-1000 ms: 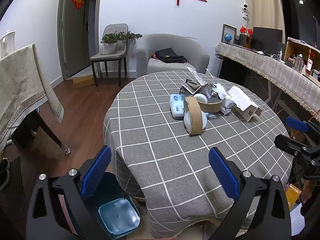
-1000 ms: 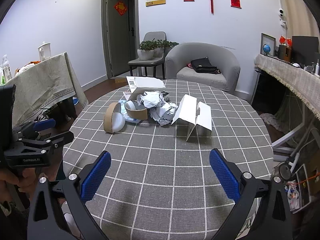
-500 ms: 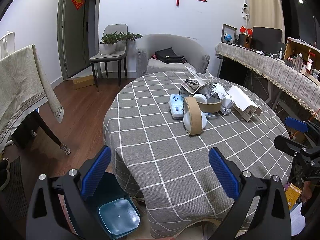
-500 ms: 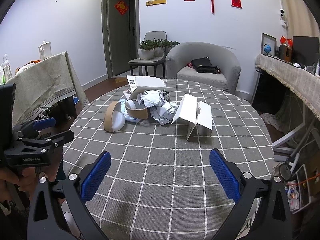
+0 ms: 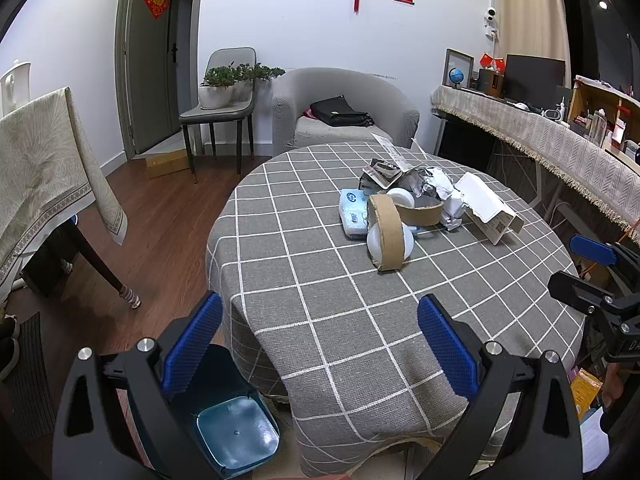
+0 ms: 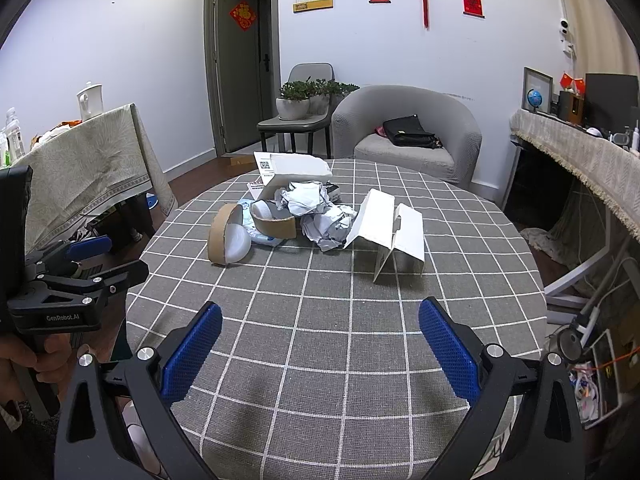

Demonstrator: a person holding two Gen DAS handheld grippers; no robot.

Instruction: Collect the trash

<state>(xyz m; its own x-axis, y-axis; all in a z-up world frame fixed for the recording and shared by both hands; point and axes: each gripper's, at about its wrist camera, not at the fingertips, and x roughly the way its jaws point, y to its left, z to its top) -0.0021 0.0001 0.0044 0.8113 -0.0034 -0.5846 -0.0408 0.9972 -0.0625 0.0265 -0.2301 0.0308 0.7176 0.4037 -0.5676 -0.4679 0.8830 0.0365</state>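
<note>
A pile of trash lies on the round table with the grey checked cloth (image 5: 328, 320) (image 6: 320, 320): a cardboard ring with a white lid (image 5: 386, 240) (image 6: 226, 240), a second cardboard ring (image 5: 422, 210) (image 6: 276, 226), crumpled paper (image 5: 436, 184) (image 6: 320, 216), a blue wipes pack (image 5: 352, 212) and a torn white box (image 5: 486, 208) (image 6: 390, 232). A blue bin (image 5: 236, 428) stands on the floor by the table's near left edge. My left gripper (image 5: 320, 344) is open and empty at that edge. My right gripper (image 6: 320, 344) is open and empty over the table's near side.
A grey armchair (image 5: 344, 112) with a black bag and a chair with plants (image 5: 224, 92) stand behind the table. A cloth-covered table (image 5: 44, 152) is at the left. A long cluttered counter (image 5: 560, 148) runs along the right.
</note>
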